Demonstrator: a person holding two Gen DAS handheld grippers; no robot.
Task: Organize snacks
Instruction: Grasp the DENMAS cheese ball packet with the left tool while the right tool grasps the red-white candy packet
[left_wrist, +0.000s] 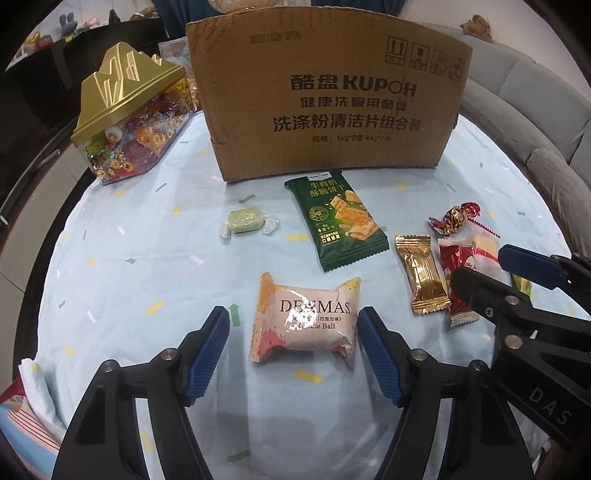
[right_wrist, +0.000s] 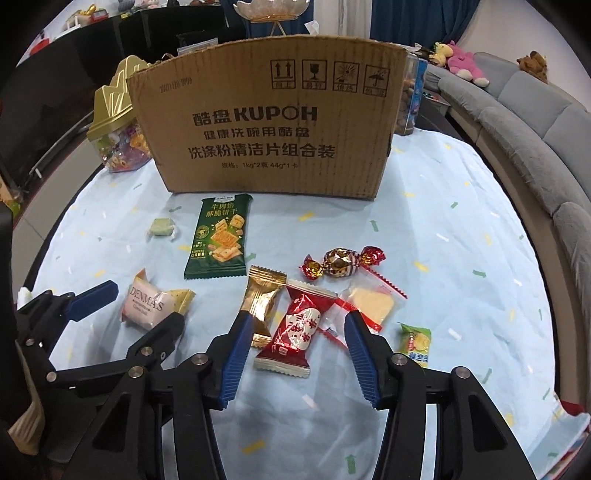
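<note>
DENMAS snack (left_wrist: 304, 325) between left gripper (left_wrist: 293, 352) jaws, untouched; right gripper (right_wrist: 295, 352) jaws straddle red packet (right_wrist: 293, 328), apart.

The cardboard box (right_wrist: 273, 133) hides most of the gold-lidded candy jar (right_wrist: 118, 122) and the clear jar (right_wrist: 410, 99) behind it.

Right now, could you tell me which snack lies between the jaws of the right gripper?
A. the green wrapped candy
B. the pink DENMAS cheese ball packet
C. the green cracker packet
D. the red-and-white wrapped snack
D: in the right wrist view the red-and-white wrapped snack lies on the cloth between the blue pads of the right gripper, whose jaws do not yet touch it; the pink DENMAS packet sits between the left gripper jaws instead.
</note>
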